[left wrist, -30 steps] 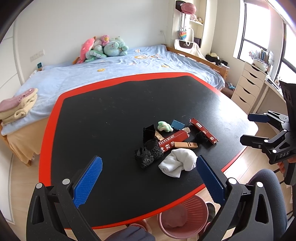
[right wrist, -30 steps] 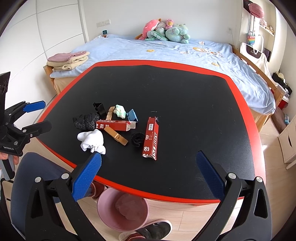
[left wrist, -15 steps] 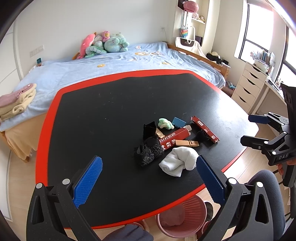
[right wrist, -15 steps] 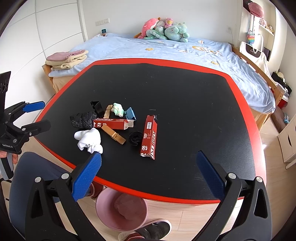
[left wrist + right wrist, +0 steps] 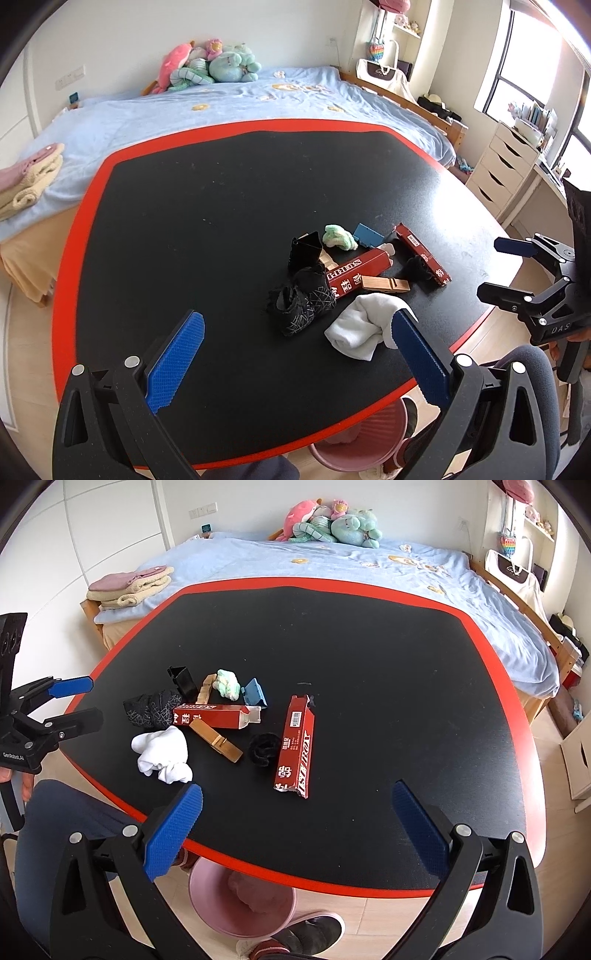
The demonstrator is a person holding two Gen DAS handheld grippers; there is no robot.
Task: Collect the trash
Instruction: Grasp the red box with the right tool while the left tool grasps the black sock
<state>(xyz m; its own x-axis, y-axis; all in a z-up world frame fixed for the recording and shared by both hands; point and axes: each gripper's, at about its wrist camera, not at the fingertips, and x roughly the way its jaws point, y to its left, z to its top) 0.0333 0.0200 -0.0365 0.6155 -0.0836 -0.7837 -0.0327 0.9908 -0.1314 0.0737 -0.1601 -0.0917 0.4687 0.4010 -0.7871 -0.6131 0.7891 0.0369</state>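
A wide bed (image 5: 229, 107) under a pale blue cover fills the far side of the room, with plush toys (image 5: 210, 68) heaped against the white wall (image 5: 122, 33) and folded towels (image 5: 129, 585) at its left edge. On the right, bright windows (image 5: 517, 81) light a white chest of drawers (image 5: 506, 166). The floor (image 5: 22, 332) is pale wood.

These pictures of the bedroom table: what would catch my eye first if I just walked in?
Probably the big black table with a red rim, its clutter bunched near the front edge: two red cartons, a white cloth and black socks. Next, the open blue-padded right hand-held gripper in the foreground, and a pink bin on the floor below the table's edge.
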